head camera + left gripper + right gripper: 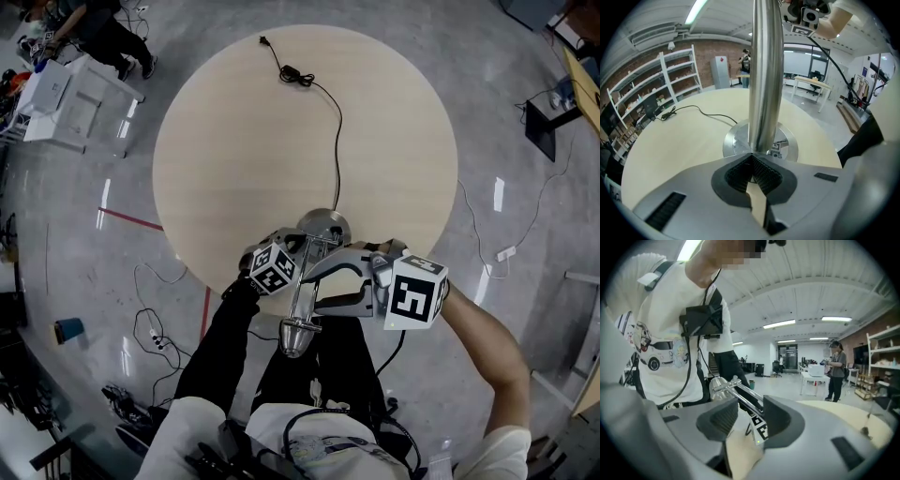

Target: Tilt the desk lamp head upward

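Chrome is what both of my jaws have in front of them. The desk lamp's round base (330, 223) sits on the pale round bench (234, 141) near its closest edge. The lamp's thin arm (302, 300) reaches back from there toward me, so the lamp head (295, 336) hangs out past the bench rim, over my legs.

My left gripper (302, 251) is low down by the base. In the left gripper view, the jaws (752, 157) are pinched together at their tips with nothing between the pads. The tips are right up against the foot of the upright pole (766, 70), just above the base disc (736, 143).

My right gripper (314, 286) comes in from the side at the arm. In the right gripper view, its jaws (746, 418) stand apart with the arm's two thin rods (747, 401) running through the gap. The rods lie close along the right-hand pad and are clear of the other. The lamp head (715, 384) shows just beyond, and a small square-marker tag (761, 431) hangs under the rods.

A black cord (333, 122) trails from the base across the bench.
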`<state>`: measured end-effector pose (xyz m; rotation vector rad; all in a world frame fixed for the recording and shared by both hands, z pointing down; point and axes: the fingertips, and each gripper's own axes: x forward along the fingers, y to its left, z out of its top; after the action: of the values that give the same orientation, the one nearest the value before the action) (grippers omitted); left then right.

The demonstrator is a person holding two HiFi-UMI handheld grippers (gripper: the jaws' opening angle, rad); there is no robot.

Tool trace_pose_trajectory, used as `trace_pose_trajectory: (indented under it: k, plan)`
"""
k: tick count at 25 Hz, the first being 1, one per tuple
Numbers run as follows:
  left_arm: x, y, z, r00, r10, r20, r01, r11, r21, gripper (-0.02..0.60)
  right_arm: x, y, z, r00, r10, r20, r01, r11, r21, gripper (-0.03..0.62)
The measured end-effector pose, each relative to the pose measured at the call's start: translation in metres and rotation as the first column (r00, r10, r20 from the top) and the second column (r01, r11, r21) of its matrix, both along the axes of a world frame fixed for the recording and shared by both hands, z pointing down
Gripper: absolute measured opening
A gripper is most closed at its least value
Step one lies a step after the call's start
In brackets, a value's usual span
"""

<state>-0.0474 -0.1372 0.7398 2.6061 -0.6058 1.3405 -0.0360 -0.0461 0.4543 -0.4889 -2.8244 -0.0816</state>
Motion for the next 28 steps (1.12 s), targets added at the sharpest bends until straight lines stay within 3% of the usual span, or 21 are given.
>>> trace_pose_trajectory:
  k: [13,19,28]
  plan:
    - [-0.002,0.002,0.002,1.0,0.001,-0.002,-0.001,1.0,-0.007,0.002,0.001,-0.02,-0.023,0.989,0.063,0.133,-0.03,0.971,-0.238,0.155]
    - [0.002,0.0,0.002,1.0,0.006,0.0,-0.006,1.0,-0.012,0.002,0.007,-0.034,-0.03,0.98,0.119,0.157,-0.054,0.927,-0.371,0.156]
    - [0.003,-0.003,0.002,1.0,0.01,-0.004,-0.01,1.0,-0.017,0.002,0.015,-0.05,-0.028,0.975,0.141,0.172,-0.041,0.875,-0.482,0.163]
